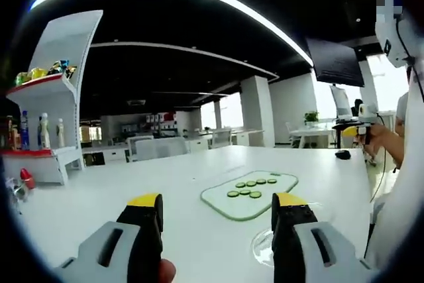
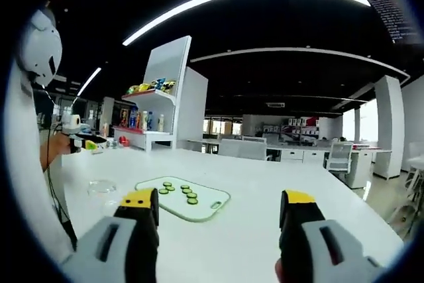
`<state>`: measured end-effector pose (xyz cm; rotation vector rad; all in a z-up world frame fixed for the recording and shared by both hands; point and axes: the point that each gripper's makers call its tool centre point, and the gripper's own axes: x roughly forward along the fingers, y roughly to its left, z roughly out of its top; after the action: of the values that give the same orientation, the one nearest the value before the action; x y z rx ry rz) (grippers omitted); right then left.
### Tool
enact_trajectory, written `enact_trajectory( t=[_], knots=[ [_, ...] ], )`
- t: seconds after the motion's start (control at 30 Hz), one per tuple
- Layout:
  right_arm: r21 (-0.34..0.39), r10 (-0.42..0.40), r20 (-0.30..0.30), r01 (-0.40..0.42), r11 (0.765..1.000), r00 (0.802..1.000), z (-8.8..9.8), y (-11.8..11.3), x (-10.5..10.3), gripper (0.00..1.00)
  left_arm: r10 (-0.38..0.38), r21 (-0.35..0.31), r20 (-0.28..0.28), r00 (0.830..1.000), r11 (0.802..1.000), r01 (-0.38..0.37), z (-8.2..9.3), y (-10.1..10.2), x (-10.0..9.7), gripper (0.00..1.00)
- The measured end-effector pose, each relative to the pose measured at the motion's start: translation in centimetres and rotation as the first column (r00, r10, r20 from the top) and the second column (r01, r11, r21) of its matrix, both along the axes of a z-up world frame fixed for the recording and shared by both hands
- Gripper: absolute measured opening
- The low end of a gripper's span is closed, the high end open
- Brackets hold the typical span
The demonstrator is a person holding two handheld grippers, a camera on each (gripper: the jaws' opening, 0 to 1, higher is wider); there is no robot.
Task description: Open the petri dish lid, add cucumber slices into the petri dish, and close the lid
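Observation:
A pale green cutting board lies on the white table with several cucumber slices on it. In the left gripper view a clear petri dish sits near the board's close corner, partly hidden behind one jaw. In the right gripper view the petri dish lies left of the board. My left gripper hovers short of the board, open and holding nothing. My right gripper is also open and holding nothing, to the right of the board and back from it.
A white shelf unit with bottles and snack bags stands at the table's far end. A person in white is close beside the table, one hand holding a device. Desks and chairs stand behind.

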<state>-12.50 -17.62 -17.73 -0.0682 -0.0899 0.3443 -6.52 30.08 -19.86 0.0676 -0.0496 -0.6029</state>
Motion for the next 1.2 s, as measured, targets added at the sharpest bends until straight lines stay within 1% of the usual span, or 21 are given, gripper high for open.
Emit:
enact_trajectory(
  t=[0.13,0.2,0.3,0.47,0.6,0.73,0.9,1.03,1.1,1.2],
  knots=[
    [0.012,-0.024,0.014,0.024,1.000,1.000,0.3,-1.1,-0.2,0.74,0.008,-0.031,0.012,1.000,0.999,-0.008,0.5,0.2,0.1,0.66],
    [0.018,-0.039,0.023,0.038,0.999,0.999,0.5,-1.9,-0.1,0.73,0.010,-0.035,0.015,1.000,0.999,-0.010,0.7,0.1,0.2,0.66],
    [0.026,-0.039,0.033,0.038,0.999,0.999,0.6,-2.3,-0.1,0.73,0.012,-0.036,0.019,1.000,0.999,-0.012,1.0,-0.1,0.3,0.66],
    [0.020,-0.040,0.025,0.040,0.999,0.999,0.0,-2.7,-0.6,0.73,0.015,-0.029,0.026,1.000,0.999,-0.014,1.4,-0.1,0.0,0.66],
    [0.029,-0.047,0.018,0.046,0.999,0.999,-0.5,-3.2,-0.9,0.73,0.017,-0.024,0.015,1.000,1.000,-0.017,1.2,-0.1,-0.2,0.66],
    [0.030,-0.045,0.007,0.045,0.999,0.999,-0.9,-3.0,-1.0,0.73,0.016,-0.017,0.003,1.000,1.000,-0.016,0.7,-0.2,-0.3,0.66],
    [0.030,-0.039,0.003,0.039,0.999,0.999,-0.8,-2.3,-1.0,0.73,0.014,-0.022,0.004,1.000,1.000,-0.014,0.6,-0.4,-0.4,0.66],
    [0.028,-0.030,-0.003,0.030,0.999,1.000,-1.0,-1.9,-0.8,0.73,0.005,-0.008,-0.001,1.000,1.000,-0.005,0.2,-0.9,-0.7,0.66],
    [0.032,-0.027,-0.002,0.027,0.999,1.000,-0.9,-1.9,-0.8,0.73,0.002,0.001,0.000,1.000,1.000,-0.002,0.1,-1.1,-1.0,0.66],
    [0.039,-0.025,0.010,0.024,0.999,1.000,-0.6,-1.7,-1.0,0.73,0.011,-0.009,0.009,1.000,1.000,-0.011,0.3,-0.8,-1.5,0.66]
  ],
)
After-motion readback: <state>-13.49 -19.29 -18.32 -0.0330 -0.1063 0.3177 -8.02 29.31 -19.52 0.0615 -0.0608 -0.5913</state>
